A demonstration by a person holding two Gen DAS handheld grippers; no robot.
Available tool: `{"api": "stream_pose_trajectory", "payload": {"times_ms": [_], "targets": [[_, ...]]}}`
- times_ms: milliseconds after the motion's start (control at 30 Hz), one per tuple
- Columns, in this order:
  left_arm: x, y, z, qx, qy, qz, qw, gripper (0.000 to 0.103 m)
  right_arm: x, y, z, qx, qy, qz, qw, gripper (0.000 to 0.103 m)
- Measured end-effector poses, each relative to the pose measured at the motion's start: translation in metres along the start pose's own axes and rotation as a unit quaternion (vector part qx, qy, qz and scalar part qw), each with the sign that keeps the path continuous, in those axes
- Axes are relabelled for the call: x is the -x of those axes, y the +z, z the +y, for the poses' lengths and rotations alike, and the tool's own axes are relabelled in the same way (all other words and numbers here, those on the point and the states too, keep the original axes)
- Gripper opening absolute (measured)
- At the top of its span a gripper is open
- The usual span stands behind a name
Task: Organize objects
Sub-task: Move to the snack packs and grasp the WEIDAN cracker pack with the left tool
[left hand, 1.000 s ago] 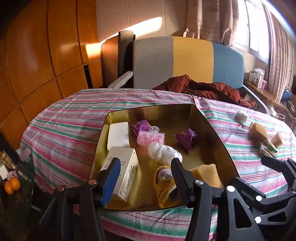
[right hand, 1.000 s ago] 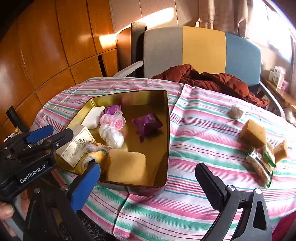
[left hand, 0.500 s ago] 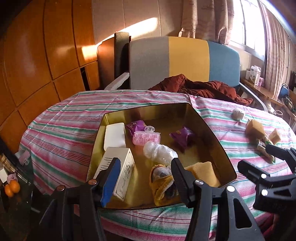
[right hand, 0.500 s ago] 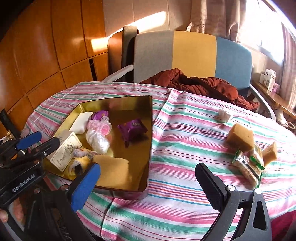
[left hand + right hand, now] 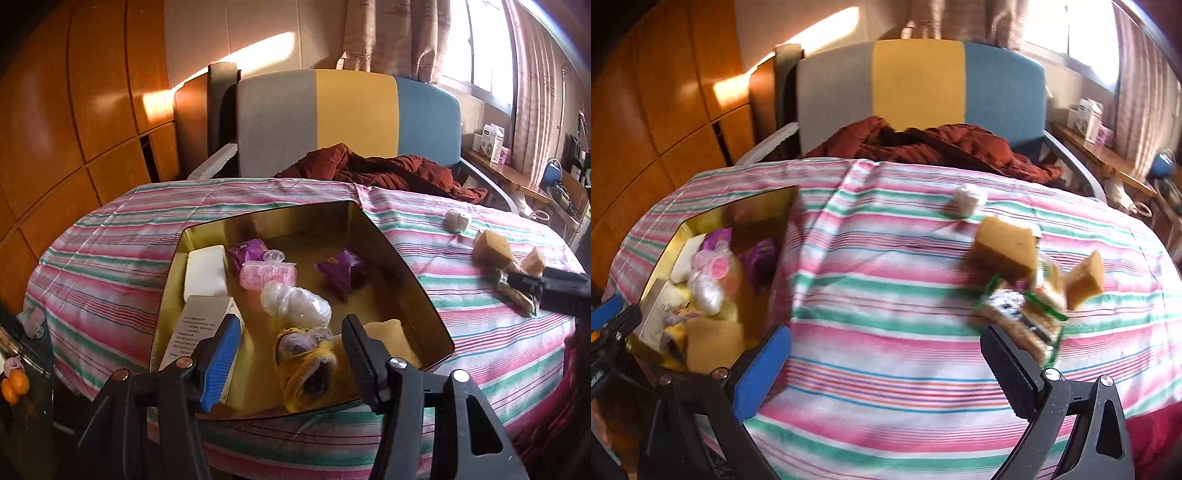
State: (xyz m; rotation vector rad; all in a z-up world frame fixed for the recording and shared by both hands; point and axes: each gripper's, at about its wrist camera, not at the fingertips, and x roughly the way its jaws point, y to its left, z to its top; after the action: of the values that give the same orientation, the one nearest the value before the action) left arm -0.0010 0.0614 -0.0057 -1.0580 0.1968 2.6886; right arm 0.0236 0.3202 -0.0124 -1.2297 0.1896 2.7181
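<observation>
The right hand-held gripper hangs wide open and empty over the striped bench, near the green-trimmed snack packet. The left hand-held gripper, jaws opening and gripping nothing, hovers over the gold tin above a yellow plush toy. The packet touches a large sponge, with a small sponge just beside; a careless pinch could nudge either or crush the snack.

A lived-in home: striped tablecloth, upholstered chair, wood-panelled wall, curtained window.
</observation>
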Motion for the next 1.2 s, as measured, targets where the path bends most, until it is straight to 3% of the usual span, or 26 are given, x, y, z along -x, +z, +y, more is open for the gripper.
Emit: {"api": "stream_pose_trajectory", "payload": {"times_ms": [100, 233, 400, 500, 567, 700, 867, 1033, 1200], "targets": [[0.002, 0.004, -0.007, -0.007, -0.014, -0.004, 0.9999, 0.065, 0.003, 0.013, -0.038, -0.022, -0.031, -0.01, 0.999, 0.103], [0.006, 0.012, -0.025, -0.03, -0.044, -0.012, 0.9985, 0.065, 0.002, 0.028, -0.099, -0.06, -0.086, -0.024, 0.994, 0.103], [0.006, 0.024, -0.068, -0.084, -0.085, -0.011, 0.9928, 0.065, -0.006, 0.025, -0.176, -0.138, -0.141, -0.039, 0.98, 0.103], [0.001, 0.026, -0.104, -0.128, -0.114, -0.003, 0.9852, 0.067, -0.009, 0.015, -0.213, -0.229, -0.136, -0.023, 0.964, 0.103], [-0.004, 0.028, -0.13, -0.15, -0.134, 0.011, 0.9796, 0.067, 0.0, 0.012, -0.226, -0.269, -0.12, -0.04, 0.955, 0.103], [-0.02, 0.035, -0.177, -0.176, -0.173, 0.043, 0.9683, 0.067, 0.002, 0.007, -0.239, -0.308, -0.104, -0.037, 0.945, 0.103], [-0.059, 0.043, -0.224, -0.156, -0.212, 0.114, 0.958, 0.067, 0.002, 0.007, -0.238, -0.317, -0.084, -0.038, 0.944, 0.103], [-0.081, 0.052, -0.26, -0.171, -0.204, 0.113, 0.9573, 0.067, 0.002, 0.005, -0.24, -0.321, -0.066, -0.036, 0.944, 0.103], [-0.088, 0.061, -0.306, -0.214, -0.236, 0.102, 0.9424, 0.067, 0.005, -0.001, -0.253, -0.354, -0.054, -0.039, 0.933, 0.103]]}}
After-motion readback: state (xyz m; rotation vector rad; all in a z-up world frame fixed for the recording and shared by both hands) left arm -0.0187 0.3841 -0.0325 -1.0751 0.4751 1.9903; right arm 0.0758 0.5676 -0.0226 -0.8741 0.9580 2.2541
